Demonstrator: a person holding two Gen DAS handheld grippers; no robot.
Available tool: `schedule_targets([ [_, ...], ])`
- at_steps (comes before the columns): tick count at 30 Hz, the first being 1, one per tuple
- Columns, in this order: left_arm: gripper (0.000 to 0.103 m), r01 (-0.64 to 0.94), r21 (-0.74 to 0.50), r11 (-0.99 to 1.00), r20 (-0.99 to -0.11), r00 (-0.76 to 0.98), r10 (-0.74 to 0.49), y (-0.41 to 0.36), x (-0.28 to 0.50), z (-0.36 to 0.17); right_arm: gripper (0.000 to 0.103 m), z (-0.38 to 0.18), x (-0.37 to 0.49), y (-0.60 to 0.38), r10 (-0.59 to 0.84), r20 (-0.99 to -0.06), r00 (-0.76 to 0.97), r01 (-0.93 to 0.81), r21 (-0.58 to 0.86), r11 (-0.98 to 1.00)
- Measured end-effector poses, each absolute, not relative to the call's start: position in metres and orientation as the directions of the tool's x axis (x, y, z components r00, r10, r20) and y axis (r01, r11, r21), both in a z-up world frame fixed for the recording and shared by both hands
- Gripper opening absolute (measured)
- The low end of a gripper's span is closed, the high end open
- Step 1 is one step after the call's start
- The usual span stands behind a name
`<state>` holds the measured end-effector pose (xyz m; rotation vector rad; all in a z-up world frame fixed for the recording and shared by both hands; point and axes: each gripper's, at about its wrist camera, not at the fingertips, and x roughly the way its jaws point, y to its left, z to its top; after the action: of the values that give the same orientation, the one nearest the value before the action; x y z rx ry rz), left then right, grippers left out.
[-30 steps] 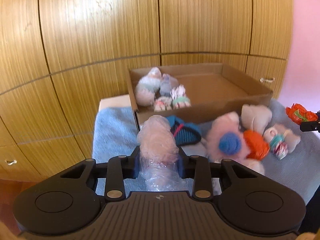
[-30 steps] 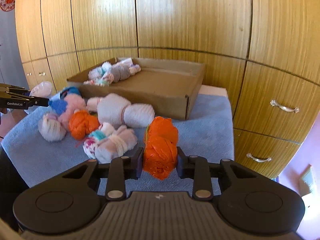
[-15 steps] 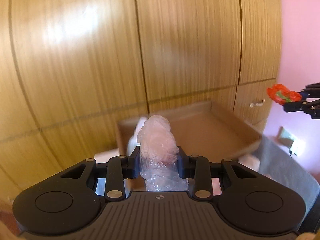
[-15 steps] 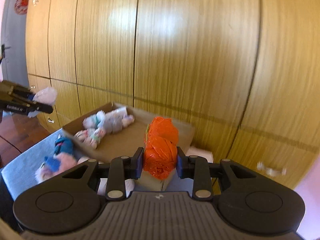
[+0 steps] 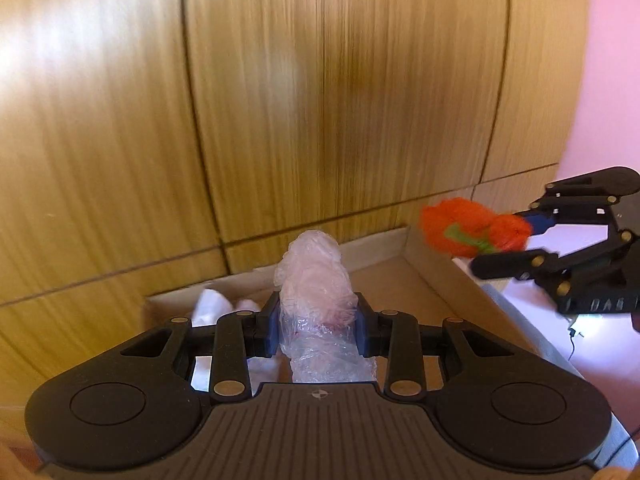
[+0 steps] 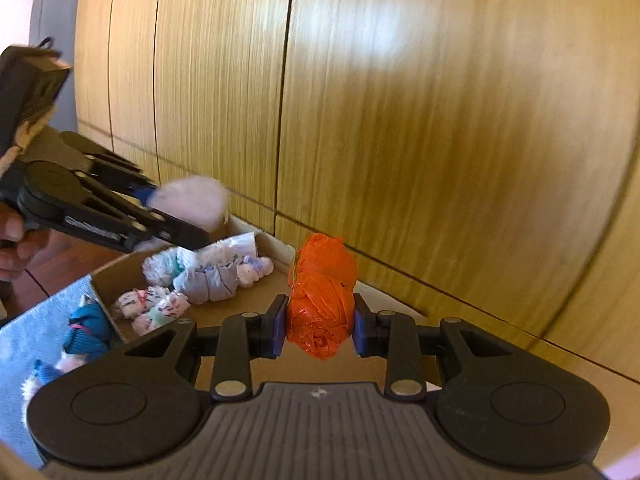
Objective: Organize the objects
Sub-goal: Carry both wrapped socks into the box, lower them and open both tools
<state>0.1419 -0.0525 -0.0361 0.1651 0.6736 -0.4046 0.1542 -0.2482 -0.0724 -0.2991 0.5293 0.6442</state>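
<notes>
My left gripper (image 5: pixel 316 320) is shut on a pale pink bundle wrapped in clear plastic (image 5: pixel 316 280), held above the near left part of the cardboard box (image 5: pixel 436 276). My right gripper (image 6: pixel 320 320) is shut on an orange plastic-wrapped bundle (image 6: pixel 320 304), also over the box (image 6: pixel 260 296). In the left wrist view the right gripper (image 5: pixel 496 240) and its orange bundle (image 5: pixel 472 228) hang at the right. The right wrist view shows the left gripper (image 6: pixel 180 216) with its pink bundle (image 6: pixel 192 200) at the left. Several wrapped bundles (image 6: pixel 208 276) lie in the box's left end.
Wooden cupboard doors (image 6: pixel 400 120) stand close behind the box. A blue-grey cloth (image 6: pixel 36 328) covers the surface at left, with a teal bundle (image 6: pixel 86 328) and other bundles on it. A person's hand (image 6: pixel 16 240) holds the left gripper. A pink wall (image 5: pixel 608 80) is at right.
Both grippers rose and moved forward from over the cloth to above the box, each still holding its bundle. The loose pile on the cloth has dropped mostly out of view.
</notes>
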Motion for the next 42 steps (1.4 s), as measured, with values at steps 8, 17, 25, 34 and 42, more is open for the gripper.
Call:
schedule_targets([
  [8, 0.041, 0.433, 0.051, 0.900, -0.714, 0.646, -0.270, -0.076, 0.199, -0.089, 0.029, -0.119, 0.217, -0.211, 0.479, -0.648, 0.592, -0.712, -0.142, 0.688],
  [17, 0.042, 0.453, 0.097, 0.886, -0.749, 0.620, -0.235, -0.083, 0.231, -0.114, 0.029, -0.158, 0.255, -0.183, 0.455, -0.708, 0.540, -0.758, -0.174, 0.629],
  [25, 0.043, 0.443, 0.094, 0.892, -0.763, 0.608, -0.222, -0.083, 0.236, -0.127, 0.029, -0.161, 0.264, -0.179, 0.435, -0.729, 0.529, -0.755, -0.169, 0.634],
  [34, 0.054, 0.415, 0.104, 0.904, -0.762, 0.617, -0.196, -0.084, 0.241, -0.126, 0.031, -0.163, 0.269, -0.177, 0.412, -0.749, 0.520, -0.754, -0.176, 0.632],
  [42, 0.057, 0.408, 0.102, 0.907, -0.747, 0.633, -0.201, -0.081, 0.234, -0.116, 0.034, -0.152, 0.265, -0.180, 0.420, -0.736, 0.531, -0.747, -0.173, 0.642],
])
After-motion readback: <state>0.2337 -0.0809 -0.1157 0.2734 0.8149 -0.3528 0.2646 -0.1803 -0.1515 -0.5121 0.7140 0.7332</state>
